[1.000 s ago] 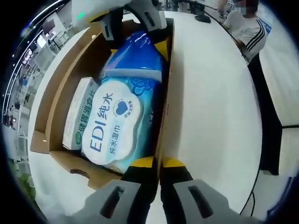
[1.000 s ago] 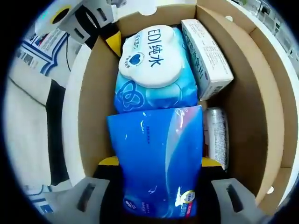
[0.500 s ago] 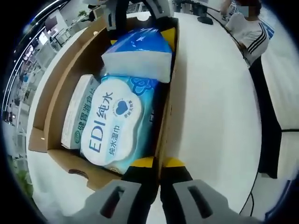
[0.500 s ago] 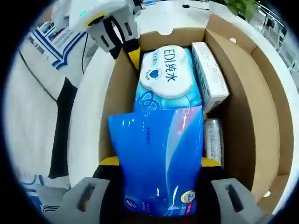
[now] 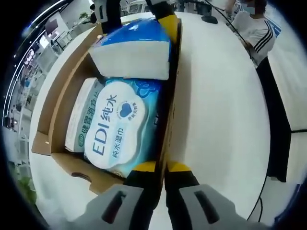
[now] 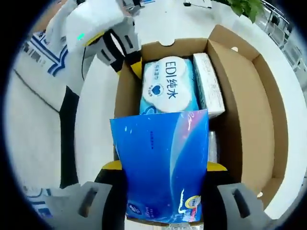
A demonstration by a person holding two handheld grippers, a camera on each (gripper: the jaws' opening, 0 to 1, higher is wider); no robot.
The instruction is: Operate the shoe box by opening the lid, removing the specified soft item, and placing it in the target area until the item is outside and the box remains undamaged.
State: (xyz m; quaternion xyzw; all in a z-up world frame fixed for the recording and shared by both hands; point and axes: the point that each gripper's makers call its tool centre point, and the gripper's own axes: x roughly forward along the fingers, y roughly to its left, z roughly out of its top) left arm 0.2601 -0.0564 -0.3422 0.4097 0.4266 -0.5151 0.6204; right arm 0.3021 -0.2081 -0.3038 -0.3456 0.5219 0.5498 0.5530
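While the left hand-held gripper [image 5: 160,168] stays clenched on the near wall of the open brown cardboard shoe box [image 6: 249,110], pinning it to the white counter [image 5: 216,110], the right hand-held gripper [image 6: 165,167] grasps the soft blue plastic pack [image 6: 160,163] between its yellow-tipped jaws. Compared with the pictures of half a second and a second ago, the blue pack now rides higher: in the left gripper view its pale end [image 5: 132,57] stands above the box rim, where earlier it lay low against the wet-wipes pack, and in the right gripper view the box looks smaller and farther below. This suggests that the lift-out is under way and that the item is nearly free of the box; the placing step in the target area is not yet done. The box walls appear unbent.

Counted contents remaining inside the box: one light-blue wet-wipes pack with a white flap lid [image 5: 117,127], lying along the box wall held by the left hand-held gripper; one narrow white carton with green print [image 5: 84,117], just beside the wipes on the far side from that wall; one silvery can [image 6: 214,143], partly hidden behind the lifted pack. Hand-held grippers: two. A person in a white striped shirt [image 5: 254,33] stands beyond the counter, well apart from the box.
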